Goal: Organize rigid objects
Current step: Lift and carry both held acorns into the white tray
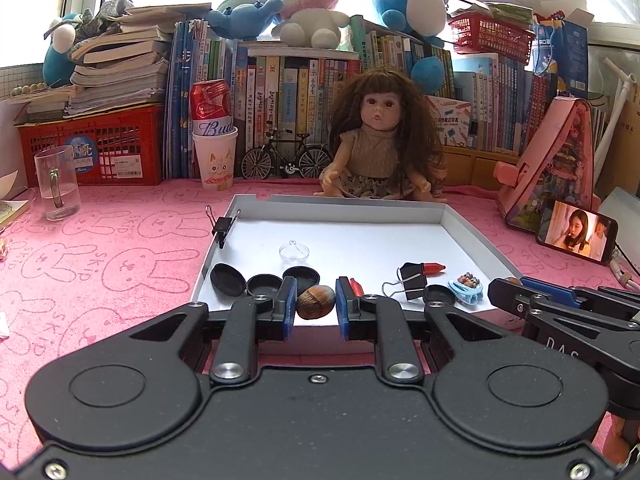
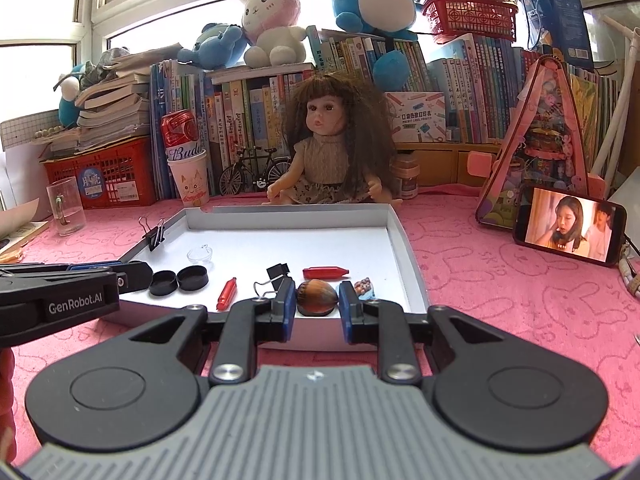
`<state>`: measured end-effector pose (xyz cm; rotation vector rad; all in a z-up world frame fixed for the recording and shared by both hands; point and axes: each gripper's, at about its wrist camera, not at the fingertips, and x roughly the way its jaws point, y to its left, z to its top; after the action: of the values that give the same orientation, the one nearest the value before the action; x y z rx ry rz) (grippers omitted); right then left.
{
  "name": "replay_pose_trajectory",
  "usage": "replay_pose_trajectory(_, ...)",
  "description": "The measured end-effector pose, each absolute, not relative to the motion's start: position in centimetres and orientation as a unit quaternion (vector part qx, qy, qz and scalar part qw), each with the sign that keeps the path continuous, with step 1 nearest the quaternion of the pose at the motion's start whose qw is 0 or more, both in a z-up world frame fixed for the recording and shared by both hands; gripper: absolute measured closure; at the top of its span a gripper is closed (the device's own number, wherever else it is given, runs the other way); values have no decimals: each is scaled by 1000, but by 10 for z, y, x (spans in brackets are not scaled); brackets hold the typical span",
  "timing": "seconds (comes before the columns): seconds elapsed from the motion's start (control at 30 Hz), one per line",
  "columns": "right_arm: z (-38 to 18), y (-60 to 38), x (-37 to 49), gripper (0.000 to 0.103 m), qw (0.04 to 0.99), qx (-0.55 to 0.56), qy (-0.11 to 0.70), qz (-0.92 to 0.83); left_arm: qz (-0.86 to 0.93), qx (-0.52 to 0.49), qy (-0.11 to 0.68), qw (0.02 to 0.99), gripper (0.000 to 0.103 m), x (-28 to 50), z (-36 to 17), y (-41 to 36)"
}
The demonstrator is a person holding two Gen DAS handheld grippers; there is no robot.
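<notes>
Both grippers I steer pinch brown nuts. The left gripper [image 1: 316, 302] holds a nut [image 1: 315, 301], long axis crosswise between its pads, over the white tray's [image 1: 460, 226] near edge. The right gripper [image 2: 317, 300] clamps another nut [image 2: 317, 297] likewise there.

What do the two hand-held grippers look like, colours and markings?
Both are matte black linkage frames with silver pivot screws, round black side discs and blue pads on the fingers. The left hand-held gripper has a smooth black body and reads "GenRobot.AI" in white along its side. The right hand-held gripper has a grey ribbed top, with white "DAS" lettering partly visible on its side.
</notes>
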<state>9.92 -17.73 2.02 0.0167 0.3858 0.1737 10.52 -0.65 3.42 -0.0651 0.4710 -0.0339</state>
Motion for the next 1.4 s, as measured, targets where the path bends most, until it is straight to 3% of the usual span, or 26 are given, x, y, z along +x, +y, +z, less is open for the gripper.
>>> replay_pose_trajectory(1.4,30,-193,165,76,971,39,224,75,-19,-83,254,963,84,190,47,27)
